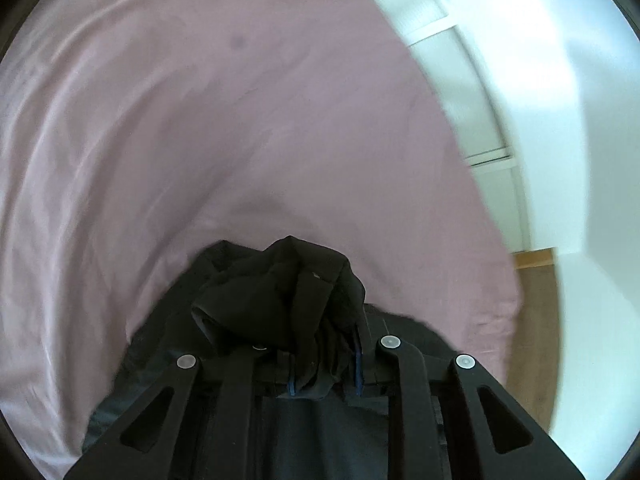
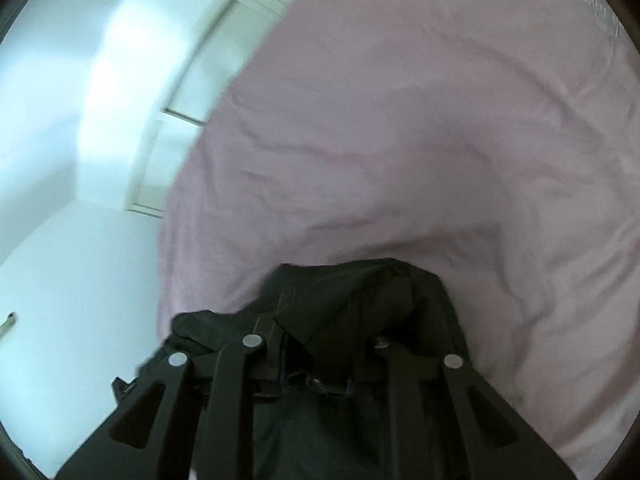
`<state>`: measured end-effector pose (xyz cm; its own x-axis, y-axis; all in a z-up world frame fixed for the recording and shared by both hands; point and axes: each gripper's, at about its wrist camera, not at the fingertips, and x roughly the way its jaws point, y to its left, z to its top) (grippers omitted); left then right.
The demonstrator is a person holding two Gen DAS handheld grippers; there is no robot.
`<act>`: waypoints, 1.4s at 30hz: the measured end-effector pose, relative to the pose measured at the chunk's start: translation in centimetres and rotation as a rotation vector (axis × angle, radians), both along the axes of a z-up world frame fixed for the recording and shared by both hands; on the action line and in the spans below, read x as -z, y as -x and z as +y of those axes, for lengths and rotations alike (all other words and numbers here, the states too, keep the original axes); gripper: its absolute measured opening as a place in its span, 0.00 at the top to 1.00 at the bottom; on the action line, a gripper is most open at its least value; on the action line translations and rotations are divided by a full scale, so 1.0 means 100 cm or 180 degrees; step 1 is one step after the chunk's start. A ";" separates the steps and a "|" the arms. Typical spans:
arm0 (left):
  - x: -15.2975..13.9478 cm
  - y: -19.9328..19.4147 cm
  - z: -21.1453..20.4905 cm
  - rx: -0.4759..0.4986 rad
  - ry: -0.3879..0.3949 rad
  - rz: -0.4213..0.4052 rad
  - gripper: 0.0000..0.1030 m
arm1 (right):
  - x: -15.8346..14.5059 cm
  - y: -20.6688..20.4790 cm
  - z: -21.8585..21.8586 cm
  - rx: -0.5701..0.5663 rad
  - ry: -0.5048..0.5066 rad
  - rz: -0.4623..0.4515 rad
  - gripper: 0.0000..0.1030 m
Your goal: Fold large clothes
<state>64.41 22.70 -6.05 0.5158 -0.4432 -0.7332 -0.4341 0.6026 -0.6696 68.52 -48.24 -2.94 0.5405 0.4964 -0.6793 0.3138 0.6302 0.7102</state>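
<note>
Bed sheet (image 1: 240, 120): pink, creased, fills most of both views; I see white wall and cupboard panels beyond its far edge.
Black garment (image 1: 280, 288): bunched at the near edge of the sheet, hanging from both grippers, bulk draped below them.
Left gripper (image 1: 324, 376): I read the jaws as nearly closed, clamped on a thick gather of the black garment.
Right gripper (image 2: 320, 376): same, pinched tight on a fold of the garment.
Risk: both grips hold wadded layers, not a clean edge; I judge a layer could slip free during spreading.
Risk: uneven pull between hands would skew the fold line.
</note>
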 end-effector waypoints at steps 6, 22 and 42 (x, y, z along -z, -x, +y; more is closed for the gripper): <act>0.024 -0.010 -0.007 0.0084 0.0148 0.0103 0.58 | 0.030 -0.009 0.013 0.0002 0.0097 0.0196 0.81; -0.017 0.002 -0.004 0.0139 0.0200 -0.0157 0.22 | 0.007 -0.005 0.002 0.0162 -0.0209 -0.0007 0.36; -0.126 0.054 -0.001 0.0094 -0.0744 -0.0683 0.18 | -0.130 0.056 0.031 -0.0484 0.0731 -0.0948 0.34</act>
<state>58.99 22.61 6.54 0.6592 -0.2926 -0.6927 -0.2780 0.7611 -0.5860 62.96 -45.13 10.09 0.6626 0.4392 -0.6066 0.0067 0.8065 0.5912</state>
